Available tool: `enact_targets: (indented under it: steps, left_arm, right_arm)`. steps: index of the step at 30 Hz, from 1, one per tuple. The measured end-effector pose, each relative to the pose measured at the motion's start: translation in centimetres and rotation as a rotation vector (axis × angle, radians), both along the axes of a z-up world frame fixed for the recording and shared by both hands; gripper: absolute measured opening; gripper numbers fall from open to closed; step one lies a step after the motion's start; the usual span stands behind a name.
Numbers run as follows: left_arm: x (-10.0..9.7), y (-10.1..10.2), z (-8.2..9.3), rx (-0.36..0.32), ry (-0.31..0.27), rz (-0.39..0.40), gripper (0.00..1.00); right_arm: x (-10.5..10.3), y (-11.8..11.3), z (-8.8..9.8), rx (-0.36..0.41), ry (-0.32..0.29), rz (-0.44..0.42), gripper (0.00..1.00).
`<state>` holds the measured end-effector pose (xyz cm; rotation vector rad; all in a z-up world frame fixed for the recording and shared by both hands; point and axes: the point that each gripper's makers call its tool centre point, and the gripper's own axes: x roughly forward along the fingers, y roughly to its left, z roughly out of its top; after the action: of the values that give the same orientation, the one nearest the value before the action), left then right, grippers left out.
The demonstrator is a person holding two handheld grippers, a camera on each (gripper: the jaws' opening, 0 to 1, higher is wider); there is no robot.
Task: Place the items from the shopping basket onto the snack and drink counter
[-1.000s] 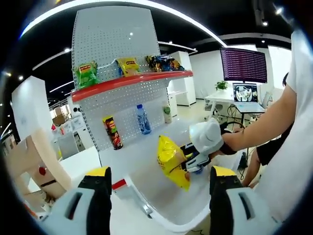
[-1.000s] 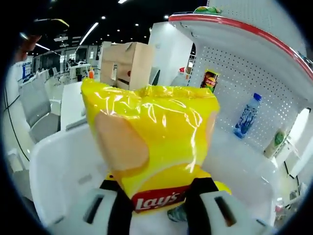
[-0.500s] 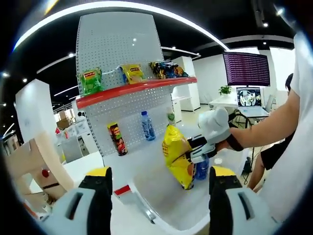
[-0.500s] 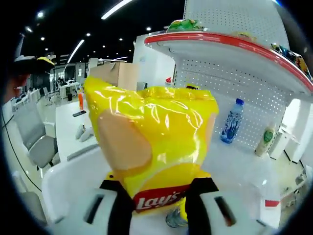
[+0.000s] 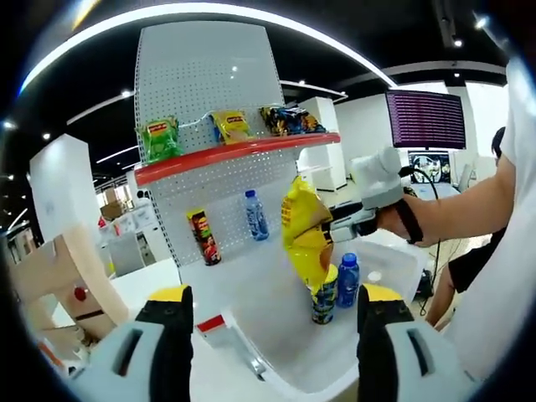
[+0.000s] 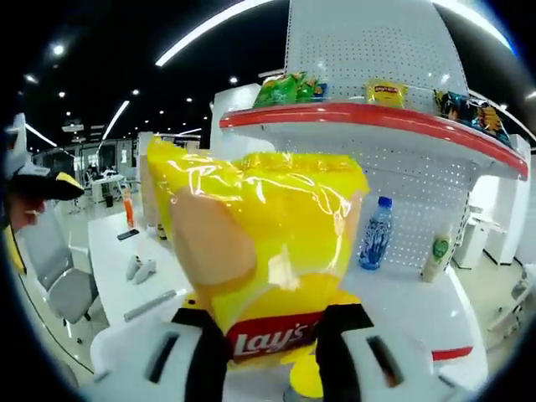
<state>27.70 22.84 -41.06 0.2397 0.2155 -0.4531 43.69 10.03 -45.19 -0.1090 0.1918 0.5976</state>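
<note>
My right gripper (image 6: 270, 335) is shut on a yellow Lay's chip bag (image 6: 266, 251). In the left gripper view the same chip bag (image 5: 306, 233) hangs in the air below the red upper shelf (image 5: 234, 149), held by the right gripper (image 5: 335, 226) and a gloved hand. My left gripper (image 5: 264, 335) is open and holds nothing, low in front of the white counter (image 5: 260, 293). On that counter, under the bag, stand a can (image 5: 325, 297) and a blue bottle (image 5: 347, 279).
The upper shelf carries a green bag (image 5: 157, 138), a yellow bag (image 5: 231, 126) and dark bags (image 5: 289, 120). At the pegboard stand a chip tube (image 5: 201, 237), a water bottle (image 6: 376, 233) and a small green-capped bottle (image 6: 434, 255). A cardboard box (image 5: 59, 276) sits left.
The right gripper has lifted the chip bag from low over the counter up toward the red shelf. The can and blue bottle under it have come into sight.
</note>
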Motion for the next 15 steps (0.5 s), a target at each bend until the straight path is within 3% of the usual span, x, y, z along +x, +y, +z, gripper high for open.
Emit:
enact_targets:
  steps: [4,6,7,9,15]
  left_arm:
    - [-0.1,-0.1,0.3,0.003,-0.007,0.000,0.81]
    - [-0.1,-0.3,0.7,-0.003,-0.019,-0.003,0.81]
    - [-0.1,-0.8,1.4,-0.027,-0.046,-0.024,0.81]
    - [-0.2,-0.9,1.7,-0.037,-0.045,-0.022,0.81]
    - [-0.1,-0.9,2.0,-0.020,-0.058,-0.016,0.80]
  right_arm:
    - [0.3,-0.9,2.6,0.073,-0.025,-0.025,0.40]
    - [0.4,-1.3,4.3,0.157,-0.042,-0.040,0.40]
    - [0.4,-1.6,4.8,0.140,-0.052,-0.041,0.40]
    - [0.4,-1.9,6.0,0.124,-0.091,-0.053,0.40]
    - [0.7,-2.9,9.0,0.173,-0.132,-0.080,0.39]
